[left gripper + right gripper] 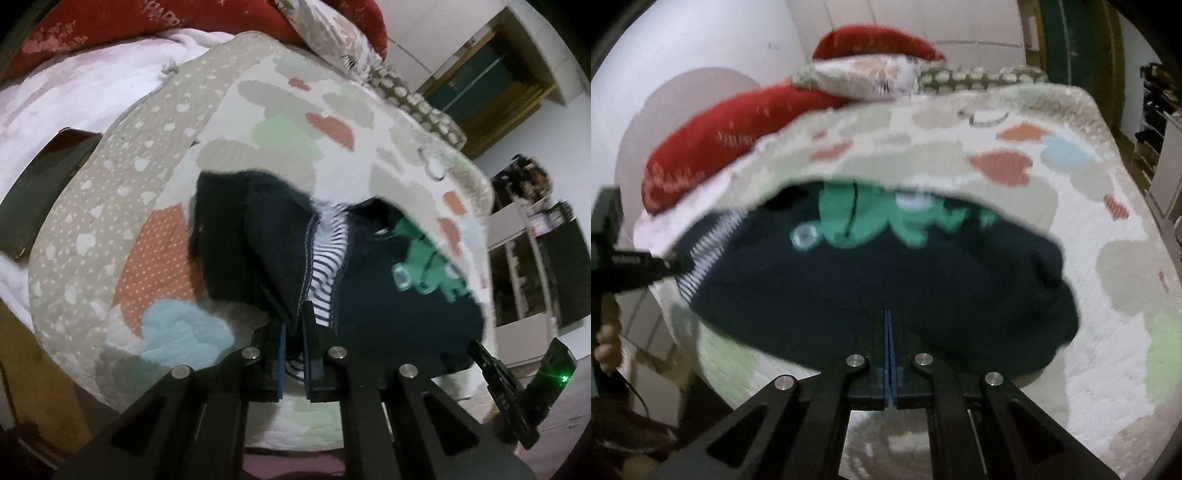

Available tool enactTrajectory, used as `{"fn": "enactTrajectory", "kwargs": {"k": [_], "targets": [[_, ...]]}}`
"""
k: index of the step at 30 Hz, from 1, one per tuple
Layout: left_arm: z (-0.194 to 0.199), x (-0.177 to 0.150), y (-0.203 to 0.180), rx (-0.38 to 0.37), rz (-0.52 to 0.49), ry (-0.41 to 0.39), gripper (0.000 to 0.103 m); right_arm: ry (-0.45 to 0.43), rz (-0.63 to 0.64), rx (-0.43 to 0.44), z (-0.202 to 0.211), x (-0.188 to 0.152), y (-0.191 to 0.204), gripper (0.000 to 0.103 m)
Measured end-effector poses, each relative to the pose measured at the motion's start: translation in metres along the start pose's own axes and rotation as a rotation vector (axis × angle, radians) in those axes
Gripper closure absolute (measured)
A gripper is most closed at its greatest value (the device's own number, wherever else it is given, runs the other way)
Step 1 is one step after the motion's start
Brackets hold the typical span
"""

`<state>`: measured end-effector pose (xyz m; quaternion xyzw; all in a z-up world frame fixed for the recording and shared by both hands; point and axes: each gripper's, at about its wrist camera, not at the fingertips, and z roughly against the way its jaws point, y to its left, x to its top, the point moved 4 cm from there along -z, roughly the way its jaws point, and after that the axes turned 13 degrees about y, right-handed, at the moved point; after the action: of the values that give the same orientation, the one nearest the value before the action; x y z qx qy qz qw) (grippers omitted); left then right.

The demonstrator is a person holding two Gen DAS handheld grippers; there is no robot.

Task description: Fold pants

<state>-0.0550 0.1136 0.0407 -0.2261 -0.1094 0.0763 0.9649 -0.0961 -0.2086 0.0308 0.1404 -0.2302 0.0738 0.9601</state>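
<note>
— How far along are you?

— Barely begun, I judge. My left tongs pinch the pants at the striped edge, my right tongs are pressed together on the near edge, frame center. They hang over the quilt, unfolded.

— Anything in the way?

— Red pillows upper left; well apart.

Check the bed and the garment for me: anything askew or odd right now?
The dark navy pants with a green appliqué lie bunched on the patterned quilt, striped lining turned out. Left gripper pinches that striped edge; right gripper grips the near edge. Right view is blurred.
</note>
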Motion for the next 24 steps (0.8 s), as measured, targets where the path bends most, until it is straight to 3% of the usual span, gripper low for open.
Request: {"fn": "enactTrajectory", "kwargs": {"k": [4, 8, 10, 11, 12, 16, 20, 22, 23, 24], "targets": [[0.012, 0.016, -0.010, -0.055, 0.013, -0.011, 0.097, -0.080, 0.004, 0.006, 0.029, 0.027, 0.002, 0.103], [0.020, 0.029, -0.018, -0.082, 0.021, -0.026, 0.097, -0.082, 0.091, 0.033, 0.035, 0.044, 0.017, 0.099], [0.021, 0.032, -0.020, -0.083, 0.023, -0.029, 0.097, -0.075, 0.177, 0.057, 0.030, 0.032, 0.038, 0.068], [0.021, 0.034, -0.022, -0.085, 0.026, -0.030, 0.097, -0.057, 0.222, 0.061, 0.023, 0.023, 0.049, 0.037], [0.021, 0.035, -0.022, -0.087, 0.028, -0.029, 0.097, -0.050, 0.252, 0.063, 0.016, 0.016, 0.057, 0.032], [0.024, 0.037, -0.025, -0.096, 0.032, -0.027, 0.097, -0.029, 0.341, 0.043, -0.009, -0.011, 0.081, 0.032], [0.029, 0.036, -0.027, -0.102, 0.033, -0.039, 0.097, -0.050, 0.408, -0.102, -0.029, -0.018, 0.087, 0.033], [0.030, 0.035, -0.026, -0.098, 0.032, -0.043, 0.097, -0.064, 0.386, -0.177, -0.033, -0.014, 0.076, 0.055], [0.030, 0.035, -0.026, -0.098, 0.032, -0.043, 0.097, -0.044, 0.363, -0.208, -0.037, -0.012, 0.067, 0.092], [0.029, 0.035, -0.026, -0.109, 0.031, -0.035, 0.097, -0.013, 0.339, -0.210, -0.041, -0.010, 0.059, 0.100]]}}
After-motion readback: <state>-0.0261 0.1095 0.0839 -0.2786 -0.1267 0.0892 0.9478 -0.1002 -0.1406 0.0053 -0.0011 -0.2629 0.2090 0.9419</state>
